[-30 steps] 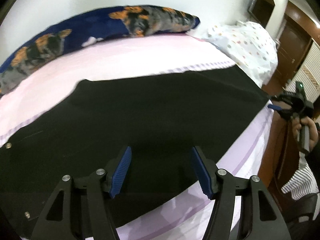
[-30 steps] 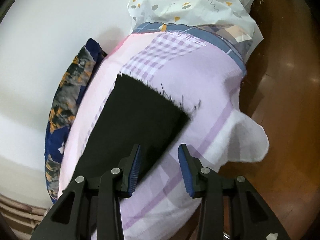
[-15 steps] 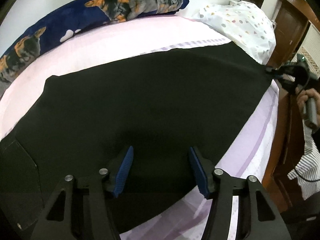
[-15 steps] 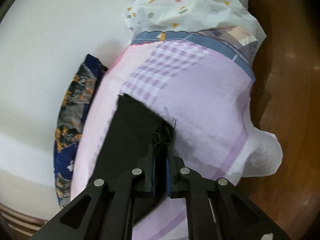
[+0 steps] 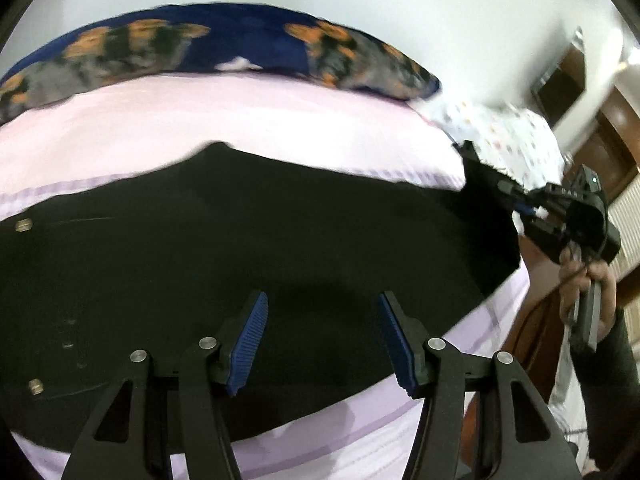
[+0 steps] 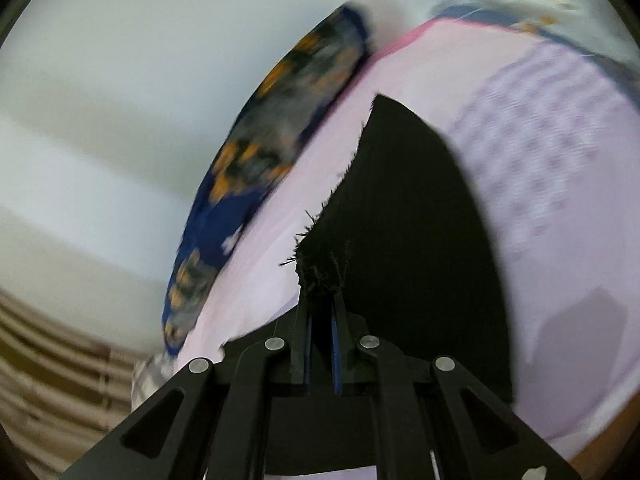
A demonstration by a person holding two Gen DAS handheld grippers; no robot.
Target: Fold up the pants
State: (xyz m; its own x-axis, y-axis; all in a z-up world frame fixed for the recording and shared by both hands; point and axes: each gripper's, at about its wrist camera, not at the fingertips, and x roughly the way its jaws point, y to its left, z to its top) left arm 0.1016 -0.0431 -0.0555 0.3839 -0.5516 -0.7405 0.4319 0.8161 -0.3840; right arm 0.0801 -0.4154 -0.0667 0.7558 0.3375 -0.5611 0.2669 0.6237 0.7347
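Observation:
Black pants [image 5: 280,248] lie spread across a pink bed sheet [image 5: 224,128]. My left gripper [image 5: 322,340] is open and empty, hovering over the pants' near edge. My right gripper [image 6: 320,320] is shut on the frayed hem end of the pants [image 6: 408,216] and holds it lifted above the sheet. In the left wrist view the right gripper [image 5: 520,206] is at the far right with the raised hem corner in it. Metal buttons [image 5: 24,225] show at the waist end on the left.
A long navy and orange patterned pillow [image 5: 224,44] lies along the wall behind the bed. A white dotted quilt [image 5: 516,140] is bunched at the bed's right end. The bed's front edge [image 5: 360,440] runs under my left gripper. Wooden furniture [image 5: 612,136] stands at right.
My right gripper closed on the pants' hem and has lifted it, carrying it leftward over the bed. My left gripper stayed open above the near edge; its view shifted.

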